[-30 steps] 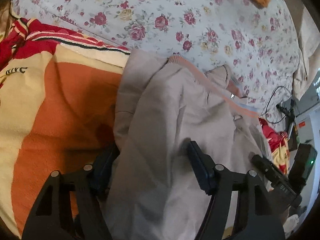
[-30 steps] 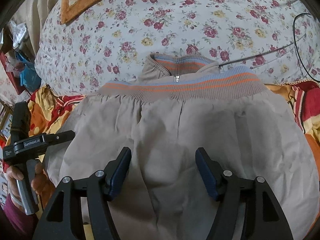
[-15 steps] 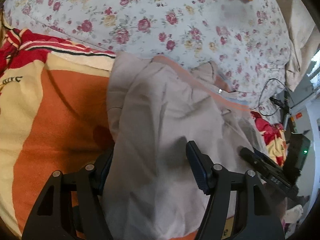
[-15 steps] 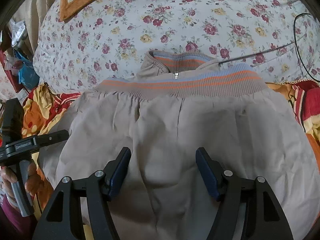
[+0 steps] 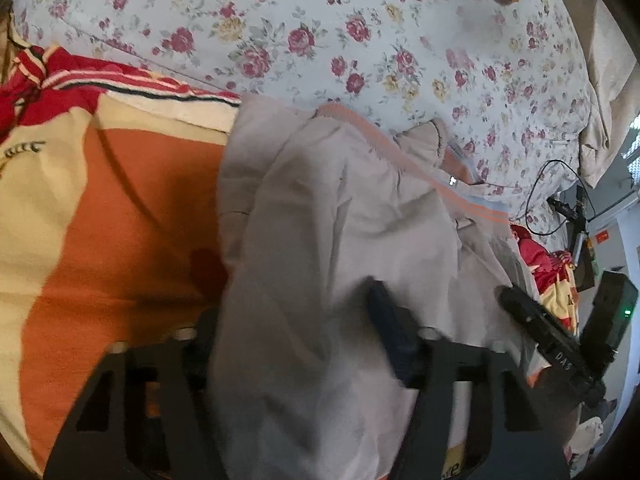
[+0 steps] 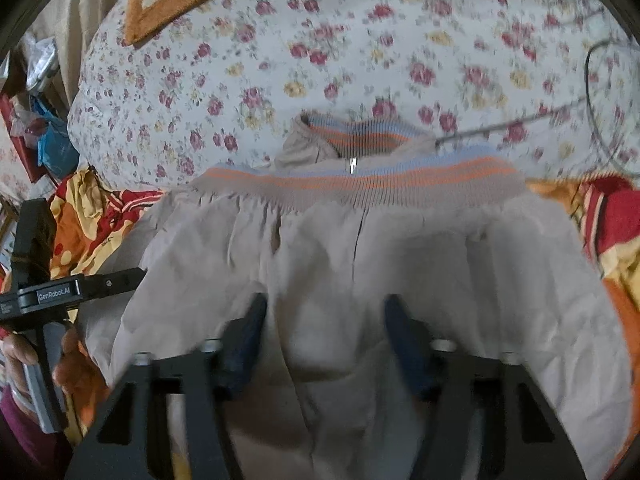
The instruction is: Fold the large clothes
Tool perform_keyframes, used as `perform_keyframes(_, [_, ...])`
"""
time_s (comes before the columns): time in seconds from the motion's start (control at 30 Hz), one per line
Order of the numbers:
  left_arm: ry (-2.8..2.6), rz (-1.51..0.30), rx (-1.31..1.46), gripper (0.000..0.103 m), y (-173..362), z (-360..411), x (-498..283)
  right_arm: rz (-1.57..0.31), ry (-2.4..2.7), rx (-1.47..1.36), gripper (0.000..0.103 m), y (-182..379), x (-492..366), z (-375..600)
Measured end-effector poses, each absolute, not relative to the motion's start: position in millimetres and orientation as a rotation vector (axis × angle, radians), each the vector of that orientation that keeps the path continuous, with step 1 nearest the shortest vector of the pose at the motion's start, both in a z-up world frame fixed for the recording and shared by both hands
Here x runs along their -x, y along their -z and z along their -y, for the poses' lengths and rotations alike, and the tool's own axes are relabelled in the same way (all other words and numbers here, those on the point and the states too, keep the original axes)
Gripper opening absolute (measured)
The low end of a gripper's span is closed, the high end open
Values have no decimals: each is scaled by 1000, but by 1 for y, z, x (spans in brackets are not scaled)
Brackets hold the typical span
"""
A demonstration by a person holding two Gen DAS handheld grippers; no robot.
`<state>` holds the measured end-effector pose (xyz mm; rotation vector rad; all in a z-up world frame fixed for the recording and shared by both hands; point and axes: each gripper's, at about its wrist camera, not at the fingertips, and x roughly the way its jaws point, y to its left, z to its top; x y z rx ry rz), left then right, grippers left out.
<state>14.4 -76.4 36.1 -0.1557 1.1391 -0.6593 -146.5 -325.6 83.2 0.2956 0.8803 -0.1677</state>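
A beige jacket (image 5: pixel 340 220) with an orange and blue striped ribbed hem (image 6: pixel 360 184) lies flat on the bed. My left gripper (image 5: pixel 296 332) stands at the jacket's left edge. Its jaws are closing; cloth lies between them and drapes over the left finger, and the right finger (image 5: pixel 388 332) rests on top. My right gripper (image 6: pixel 324 332) is over the middle of the jacket (image 6: pixel 360 260), jaws closing with flat fabric between the pads and a gap still showing. Each gripper appears at the edge of the other's view: the right gripper (image 5: pixel 540 332) and the left gripper (image 6: pixel 60 292).
A floral duvet (image 6: pixel 360 40) rises behind the jacket. An orange and cream blanket (image 5: pixel 100 220) covers the bed to the left. A black cable (image 5: pixel 540 200) trails over the duvet at the right. A hand (image 6: pixel 68 360) holds the left gripper. Clutter sits at the far left (image 6: pixel 44 140).
The jaws of both grippers have narrowed over the jacket fabric. Neither gripper has shifted much, and the jacket lies as before.
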Motion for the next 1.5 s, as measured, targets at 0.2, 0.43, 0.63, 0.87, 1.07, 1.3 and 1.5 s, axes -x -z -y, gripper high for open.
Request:
perform_keyframes(0.2, [617,-1093,89,18,-45,79,-8,-868,172,-249,41,-89,143,323])
perform_keyframes(0.43, [685,-1188,157,70,-32,82,-10,-893,177,-349,43,-78,145,336])
perform_keyframes(0.63, [690,-1188,202,60,-31,79,-12,-904,167,-344,44,-76,144,333])
perform_keyframes(0.87, [730,-1095,188,15,-58,75,2,-857,190,-294,44,-90,149,333])
perform_keyframes(1.07, [662,-1072,70,14,-51,92,13,-990,202,-265,41,-59,133,335])
perform_keyframes(1.3, [624,-1059,18,15,-46,92,15,-981,204,-274,42,-59,137,334])
perform_keyframes(1.5, [615,-1066,4,18,-43,94,13,-980,206,-279,43,-58,137,333])
